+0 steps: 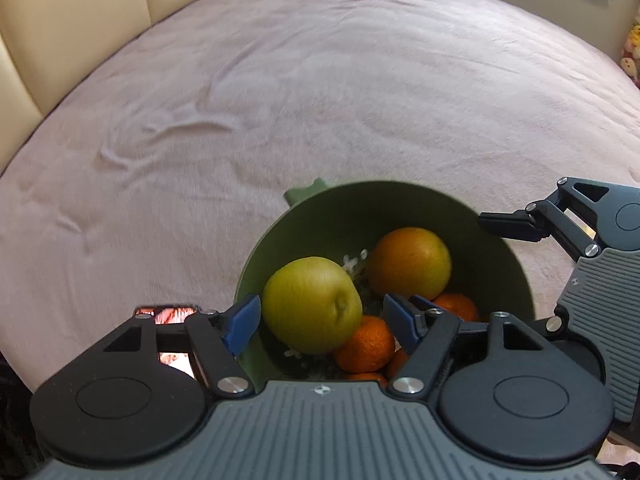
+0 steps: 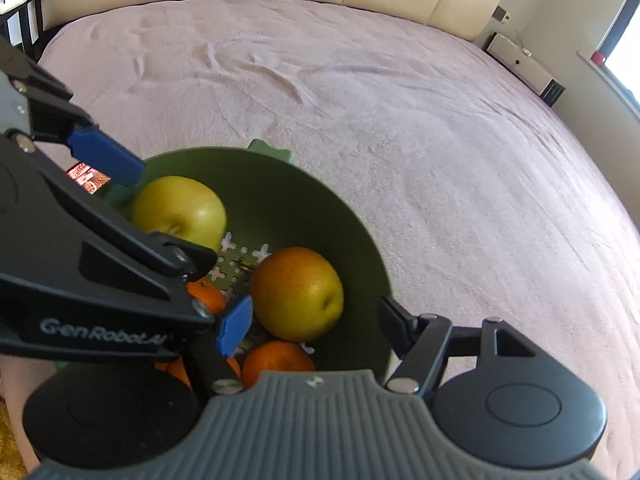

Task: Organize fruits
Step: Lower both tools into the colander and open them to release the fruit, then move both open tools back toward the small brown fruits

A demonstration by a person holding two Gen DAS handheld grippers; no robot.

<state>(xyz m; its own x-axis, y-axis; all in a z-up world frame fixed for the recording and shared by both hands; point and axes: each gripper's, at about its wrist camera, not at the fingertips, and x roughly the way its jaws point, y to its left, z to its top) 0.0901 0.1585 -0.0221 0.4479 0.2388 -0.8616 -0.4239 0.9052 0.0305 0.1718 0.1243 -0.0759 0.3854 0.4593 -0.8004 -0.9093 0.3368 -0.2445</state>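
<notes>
Green plastic, a perforated colander-style bowl (image 1: pixel 492 252), sits on the pink blanket (image 1: pixel 280 100) of the bed and holds all the fruit. From the left wrist camera, the left gripper (image 1: pixel 318 318) hangs over the near rim with its blue-padded fingers (image 1: pixel 242 322) spread apart, and the yellow-green apple (image 1: pixel 312 304) lies straight ahead between them, apparently untouched by either pad. Behind it and to the right is a larger orange fruit (image 1: pixel 410 262), with small mandarins (image 1: pixel 366 344) tucked low beside the apple. The right gripper (image 1: pixel 516 224) shows at the right edge over the bowl's far side.

From the right wrist camera, the right gripper (image 2: pixel 316 326) is also spread wide and holds nothing; the orange fruit (image 2: pixel 298 294) lies directly between its fingers, one mandarin (image 2: pixel 278 362) just below. The apple (image 2: pixel 180 210) is off to the left, partly behind the left gripper's linkage (image 2: pixel 100 272).

By my reading, each claw is nearest its own fruit: left for the apple, right for the orange one. The two tools crowd closely over the bowl, so a collision looks possible.
</notes>
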